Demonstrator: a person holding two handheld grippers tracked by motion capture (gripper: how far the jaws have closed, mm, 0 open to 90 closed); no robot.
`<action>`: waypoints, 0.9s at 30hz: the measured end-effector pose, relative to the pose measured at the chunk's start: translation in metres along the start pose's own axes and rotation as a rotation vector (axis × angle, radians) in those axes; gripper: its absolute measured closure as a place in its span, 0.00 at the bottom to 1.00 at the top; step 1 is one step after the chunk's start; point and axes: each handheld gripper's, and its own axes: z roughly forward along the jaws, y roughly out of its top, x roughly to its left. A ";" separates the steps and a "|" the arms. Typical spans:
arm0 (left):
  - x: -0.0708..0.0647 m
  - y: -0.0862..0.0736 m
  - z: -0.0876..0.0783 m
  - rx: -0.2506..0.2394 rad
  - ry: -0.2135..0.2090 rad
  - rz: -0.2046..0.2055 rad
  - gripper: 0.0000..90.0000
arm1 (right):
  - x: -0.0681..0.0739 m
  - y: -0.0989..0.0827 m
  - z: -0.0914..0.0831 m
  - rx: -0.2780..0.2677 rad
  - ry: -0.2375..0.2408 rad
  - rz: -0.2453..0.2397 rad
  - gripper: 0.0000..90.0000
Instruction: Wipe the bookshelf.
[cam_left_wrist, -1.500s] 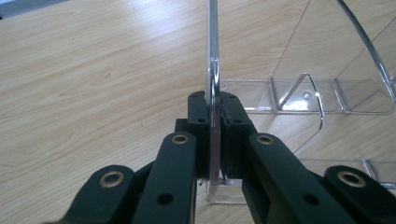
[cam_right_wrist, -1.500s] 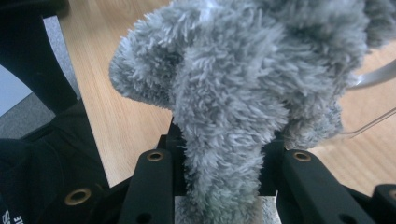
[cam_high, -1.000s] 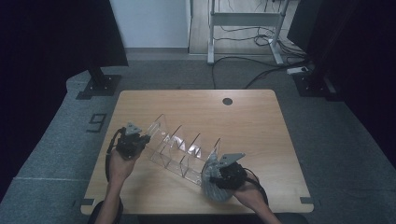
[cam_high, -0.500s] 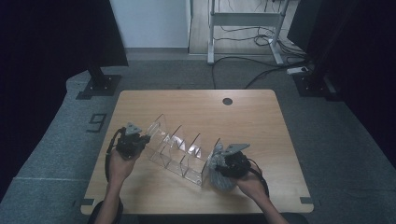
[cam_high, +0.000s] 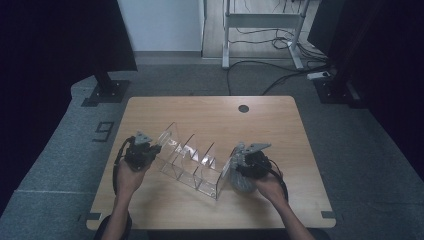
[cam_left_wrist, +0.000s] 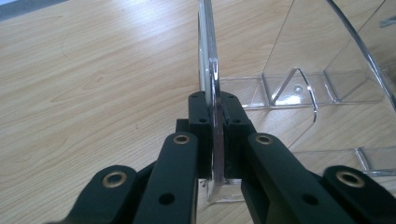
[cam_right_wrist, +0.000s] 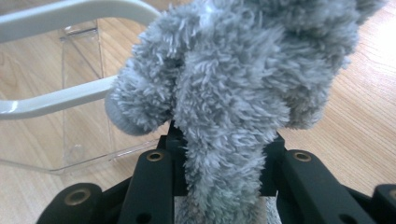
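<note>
A pale wooden table (cam_high: 280, 125) stands on grey carpet in a dim room, with black stands and loose cables on the floor behind it. On the table lies a clear acrylic organizer (cam_high: 192, 162) with several upright dividers, its long axis running on a slant from the far left toward the near right. The left gripper (cam_high: 142, 150) sits at the organizer's far-left end with its jaws pressed together on the end panel (cam_left_wrist: 211, 84), the thin clear sheet pinched edge-on between the pads, which steadies the whole piece. The right gripper (cam_high: 245, 170) is at the opposite, near-right end, and its jaws are clamped on a grey fluffy cloth (cam_right_wrist: 233, 93), a bunched shaggy wad that bulges out ahead of the jaws. In the right gripper view, the cloth lies just beside the organizer's curved end wall (cam_right_wrist: 70, 11), with the wall off to the left of the wad; whether the pile already touches the acrylic I cannot tell. The work looks like wiping the organizer, so the relation that matters is this: the acrylic lies to the left of the cloth, along the slanted axis, and the right hand is the nearer one to carry the cloth inward across that end wall while the left holds fast.
</note>
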 end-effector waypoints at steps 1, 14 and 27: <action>0.000 0.000 0.000 0.000 -0.003 0.000 0.95 | -0.001 0.000 0.001 -0.001 -0.003 0.004 0.73; 0.000 0.000 0.001 -0.002 0.005 -0.008 0.95 | -0.005 -0.007 0.022 0.070 -0.019 0.007 0.73; -0.004 0.001 0.002 -0.003 0.040 -0.024 0.95 | 0.004 -0.009 0.025 0.095 -0.012 -0.013 0.73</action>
